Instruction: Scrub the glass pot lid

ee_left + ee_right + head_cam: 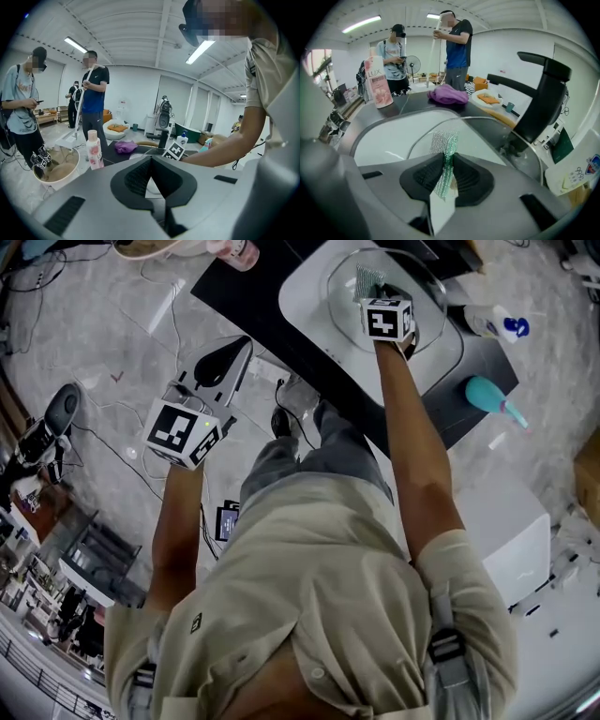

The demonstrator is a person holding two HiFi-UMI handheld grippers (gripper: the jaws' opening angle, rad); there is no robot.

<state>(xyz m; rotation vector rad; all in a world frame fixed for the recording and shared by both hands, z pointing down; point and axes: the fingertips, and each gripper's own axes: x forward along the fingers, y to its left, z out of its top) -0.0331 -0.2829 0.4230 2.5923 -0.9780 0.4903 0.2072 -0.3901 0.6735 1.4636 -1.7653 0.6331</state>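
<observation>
Here, seen from above, a person in a beige short-sleeved shirt stands at a black counter (251,298) with a two-jaw gripper in each hand. A white, rounded-corner sink basin (307,289) is sunk into the counter. In the basin lies the glass pot lid (424,294), a clear round dome with a thin metal rim.

The right gripper (446,163) is stretched out over the basin, and its ribbed black jaws are clamped tight on a scouring pad (444,143). The pad is a thin slab of green mesh with a silvery, glittering weave, and it stands on edge between the jaws. Its far end sticks out over the near part of the lid, by the rim. Whether it touches the glass cannot be told.

The left gripper (150,161) is held away from the basin, off the near edge of the counter and over a grey marbled floor. Its black jaws are pressed together at the tips with nothing between them.

A tall, angular black faucet (543,96) rises just beyond the lid. Further back on the counter, a pink LUX bottle (377,82) stands upright, with a crumpled purple cloth (447,95) near it. A white pump bottle (492,322) with a blue label stands on the counter beside the basin.
</observation>
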